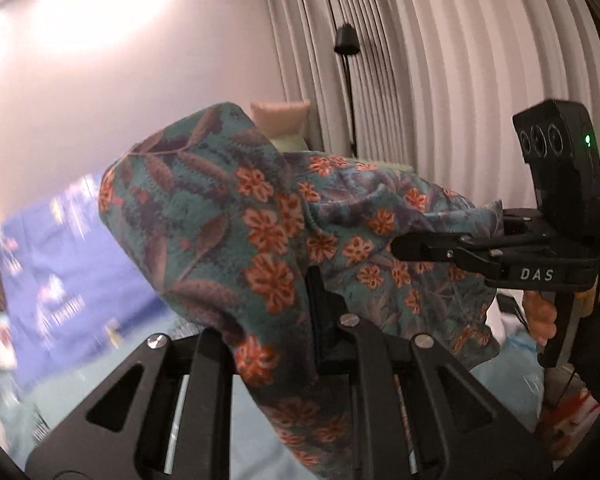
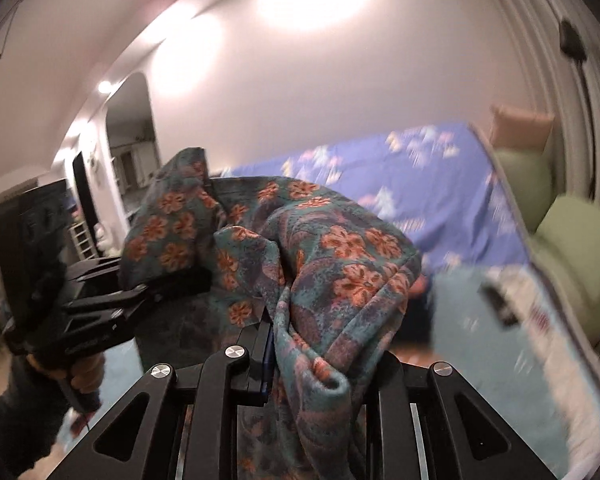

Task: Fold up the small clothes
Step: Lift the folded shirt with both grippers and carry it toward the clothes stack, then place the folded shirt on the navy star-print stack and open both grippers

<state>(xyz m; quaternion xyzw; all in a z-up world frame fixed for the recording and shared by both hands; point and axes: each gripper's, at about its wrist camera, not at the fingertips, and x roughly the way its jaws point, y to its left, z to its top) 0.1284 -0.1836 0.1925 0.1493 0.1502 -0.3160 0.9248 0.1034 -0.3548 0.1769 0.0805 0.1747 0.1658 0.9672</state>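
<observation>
A small floral garment [image 1: 260,216], teal with orange blossoms and mauve leaves, hangs lifted in the air between two hand-held grippers, above a bed [image 2: 440,184] spread with a blue patterned cover. From the left gripper [image 1: 314,312], the cloth rises at twelve o'clock and drapes back over its frame; its fingers are clenched on a bunch of the fabric. At three o'clock in that view the right gripper [image 1: 412,246] reaches in sideways, a person's hand [image 1: 542,316] around its handle, its fingers likewise clamped on the cloth.

From the right gripper's own camera, the garment heaps at twelve o'clock and the left gripper [image 2: 188,280] shows at nine o'clock, biting the other side. Green cushions [image 2: 572,236] lie at three o'clock, pleated curtains [image 1: 460,60] and a black lamp [image 1: 346,42] beyond.

To do this step well, I judge the two grips should draw apart until the bunched cloth hangs flat, so seams and edges can be found. Both holds look like gathered wads, not corners, so regripping at the edges may be needed before laying it down. Keep both sides level as it is spread.

The only legible writing is "DAS" [image 1: 536,274], white letters on the right gripper's body.
</observation>
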